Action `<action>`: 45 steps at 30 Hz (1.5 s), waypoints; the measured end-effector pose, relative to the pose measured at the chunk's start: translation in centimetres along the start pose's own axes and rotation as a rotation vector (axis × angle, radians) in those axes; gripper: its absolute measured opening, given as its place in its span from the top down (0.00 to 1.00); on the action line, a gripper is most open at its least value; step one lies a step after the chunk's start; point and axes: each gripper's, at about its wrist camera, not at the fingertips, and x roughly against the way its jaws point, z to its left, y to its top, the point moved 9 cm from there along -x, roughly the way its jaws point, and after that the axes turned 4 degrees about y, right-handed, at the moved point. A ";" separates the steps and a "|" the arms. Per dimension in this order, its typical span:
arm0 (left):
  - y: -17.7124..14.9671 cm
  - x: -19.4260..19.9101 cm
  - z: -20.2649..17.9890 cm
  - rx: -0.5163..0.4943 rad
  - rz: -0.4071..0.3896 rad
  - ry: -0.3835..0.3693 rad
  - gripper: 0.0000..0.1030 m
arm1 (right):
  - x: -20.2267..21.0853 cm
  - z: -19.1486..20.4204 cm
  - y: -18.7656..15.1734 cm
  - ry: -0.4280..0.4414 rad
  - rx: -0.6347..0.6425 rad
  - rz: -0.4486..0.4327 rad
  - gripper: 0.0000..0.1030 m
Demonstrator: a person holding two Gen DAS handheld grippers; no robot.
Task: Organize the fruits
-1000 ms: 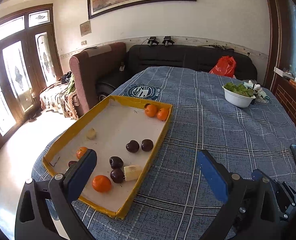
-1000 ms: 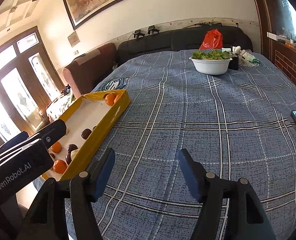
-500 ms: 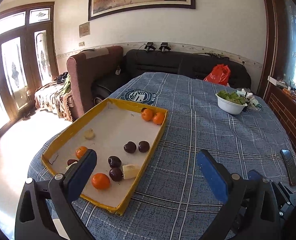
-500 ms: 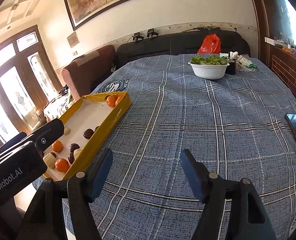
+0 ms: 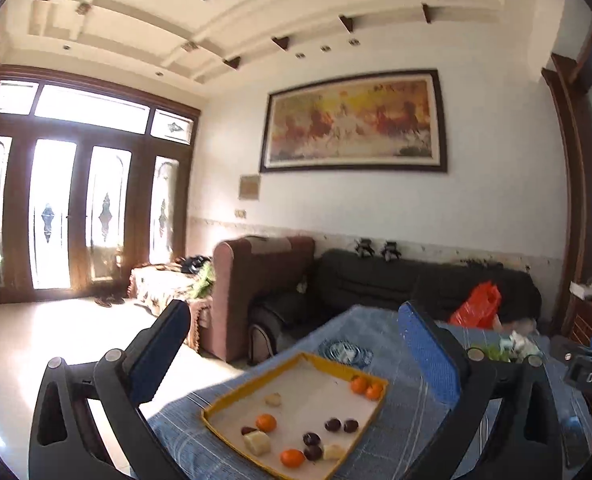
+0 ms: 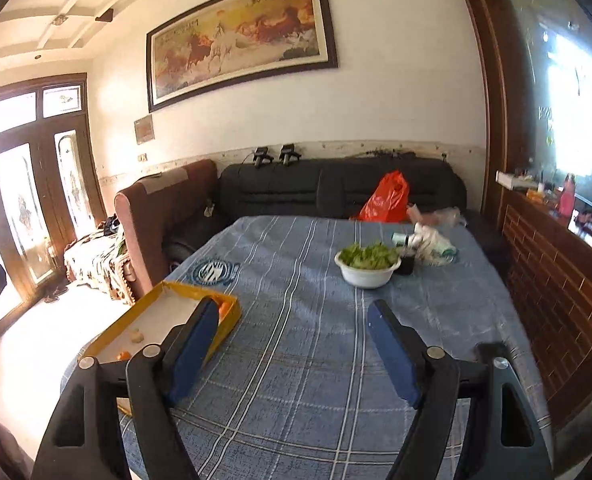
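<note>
A yellow-rimmed tray (image 5: 231,394) lies on the blue checked table and holds several fruits: oranges (image 5: 367,387), dark plums (image 5: 340,425) and pale pieces (image 5: 257,442). My left gripper (image 5: 296,344) is open and empty, raised well above the tray and tilted up toward the wall. My right gripper (image 6: 293,346) is open and empty above the table, to the right of the tray (image 6: 231,312), whose near part its left finger hides.
A white bowl of greens (image 6: 367,266) stands at the far side of the table, with a bag and small items (image 6: 428,240) behind it. A red bag (image 6: 386,198) lies on the black sofa. A brown armchair (image 6: 163,216) stands left of the table.
Both grippers have lifted and pulled back from the table, tilting upward. The tray now looks smaller and lower in both views. Both stay open.
</note>
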 end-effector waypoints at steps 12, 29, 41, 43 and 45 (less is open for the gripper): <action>-3.8 -3.5 1.1 0.094 0.099 -0.034 0.00 | -4.0 7.0 -5.3 0.200 0.048 0.121 0.07; -20.2 -13.4 -3.4 -0.087 0.606 -0.061 0.00 | -12.8 8.5 -14.0 0.173 0.115 0.334 0.07; -23.0 -14.7 -2.7 -0.084 0.711 -0.046 0.00 | -15.3 10.2 -16.1 0.171 0.173 0.401 0.07; -23.3 -14.9 -2.6 -0.079 0.724 -0.044 0.00 | -15.6 10.4 -16.2 0.171 0.177 0.407 0.07; -23.7 -15.2 -2.5 -0.075 0.736 -0.044 0.00 | -15.8 10.7 -16.4 0.172 0.178 0.413 0.07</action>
